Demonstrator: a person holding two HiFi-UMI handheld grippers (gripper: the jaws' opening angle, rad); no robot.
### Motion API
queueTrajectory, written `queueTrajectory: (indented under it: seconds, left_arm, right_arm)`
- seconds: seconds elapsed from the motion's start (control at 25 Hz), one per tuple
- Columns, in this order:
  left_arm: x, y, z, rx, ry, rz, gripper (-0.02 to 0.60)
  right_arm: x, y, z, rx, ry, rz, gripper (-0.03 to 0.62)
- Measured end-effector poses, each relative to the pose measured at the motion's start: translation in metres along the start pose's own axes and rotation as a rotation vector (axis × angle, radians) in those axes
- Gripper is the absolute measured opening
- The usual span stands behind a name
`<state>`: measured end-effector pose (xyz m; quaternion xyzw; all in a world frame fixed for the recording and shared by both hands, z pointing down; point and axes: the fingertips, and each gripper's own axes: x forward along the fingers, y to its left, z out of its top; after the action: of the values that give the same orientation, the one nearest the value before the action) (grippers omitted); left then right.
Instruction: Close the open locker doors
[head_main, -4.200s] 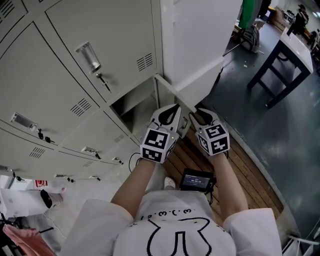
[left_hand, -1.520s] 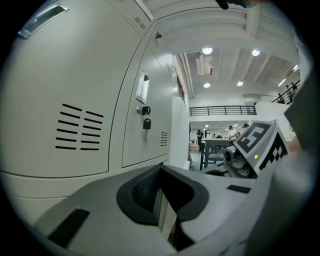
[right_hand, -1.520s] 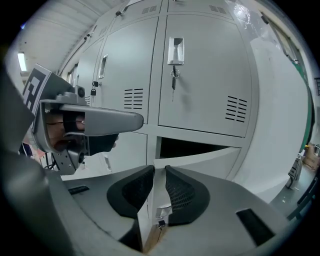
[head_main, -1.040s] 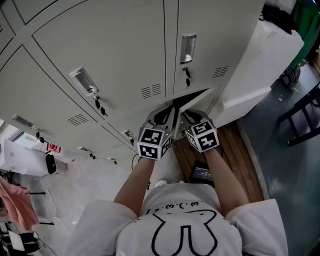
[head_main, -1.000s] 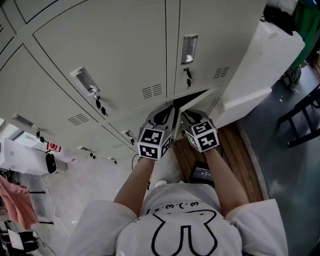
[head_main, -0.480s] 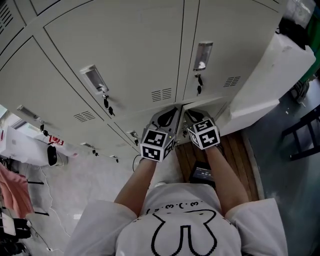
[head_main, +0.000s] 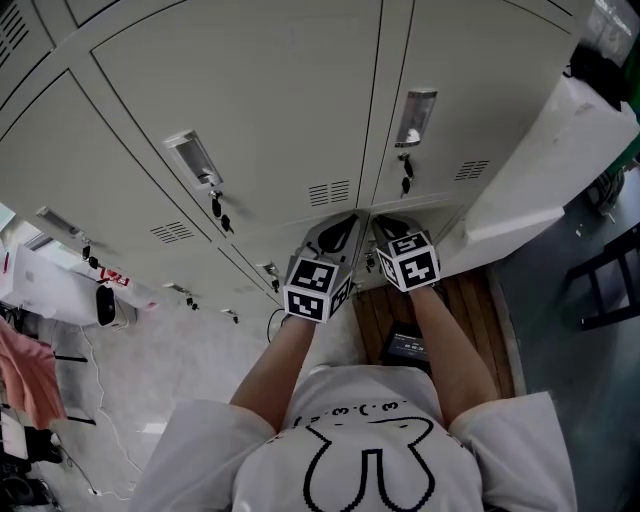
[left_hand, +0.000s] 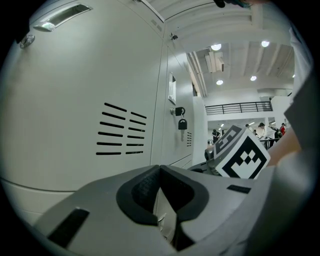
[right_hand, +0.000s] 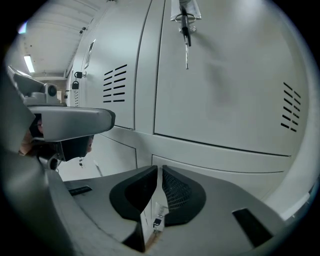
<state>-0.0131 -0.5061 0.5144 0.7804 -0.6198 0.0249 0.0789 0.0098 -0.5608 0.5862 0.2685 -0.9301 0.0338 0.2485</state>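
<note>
Left gripper (head_main: 338, 224) was closed up tight with nothing in it. Right gripper (head_main: 386, 226) had just been closing, down to a thin empty slit. They were just being used as pushers. Both noses were up at the bottom door (head_main: 432, 214), which looked pretty much flush with the lockers (head_main: 250, 100) above.

Lockers (head_main: 250, 100) fill the upper frame. At centre, the left gripper (head_main: 343, 222) sits just left of the right gripper (head_main: 384, 226), both before the bottom door (head_main: 432, 215). Wooden boards (head_main: 472, 305) lie below, right of centre.
</note>
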Motion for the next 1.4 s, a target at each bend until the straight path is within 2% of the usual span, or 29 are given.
queueTrajectory:
  seconds: [0.12, 0.56, 0.76, 1.16, 1.4]
  left_arm:
    - [0.001, 0.001, 0.001, 0.001, 0.000, -0.002, 0.017]
    - [-0.003, 0.001, 0.003, 0.006, 0.000, -0.039, 0.017]
    - [-0.008, -0.002, 0.007, 0.030, 0.000, -0.089, 0.017]
    - [-0.031, -0.007, 0.024, 0.065, -0.026, -0.190, 0.017]
    - [-0.047, -0.021, 0.040, 0.078, -0.073, -0.241, 0.017]
  right_arm:
    - [0.002, -0.003, 0.001, 0.002, 0.006, -0.010, 0.009]
    - [-0.002, -0.006, 0.001, 0.036, 0.016, -0.025, 0.009]
    - [-0.016, -0.005, 0.001, 0.068, 0.002, -0.059, 0.009]
    - [-0.049, 0.024, 0.026, 0.043, -0.071, -0.115, 0.009]
    - [-0.082, 0.037, 0.043, 0.030, -0.129, -0.175, 0.011]
